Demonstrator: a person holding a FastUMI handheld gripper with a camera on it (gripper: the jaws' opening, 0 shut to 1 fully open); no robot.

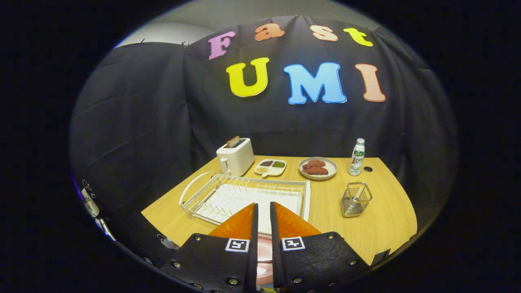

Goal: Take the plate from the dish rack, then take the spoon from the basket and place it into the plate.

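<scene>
My gripper [263, 209] hangs above the near end of the white wire dish rack [203, 195], and its fingers stand close together. A pink plate [264, 254] fills the narrow gap between them further back, so both fingers seem to press on its rim; the rest of the plate is hidden under the fingers. No dish stands in the rack. To the right, beyond the fingers, a small wire basket [355, 199] sits on the wooden table [382, 228] with a spoon [352, 194] standing in it.
At the back of the table are a white toaster [235, 158] with a slice in it, a divided snack tray [270, 167], a plate of brown food [318, 168] and a small bottle [357, 157]. Black cloth walls the booth.
</scene>
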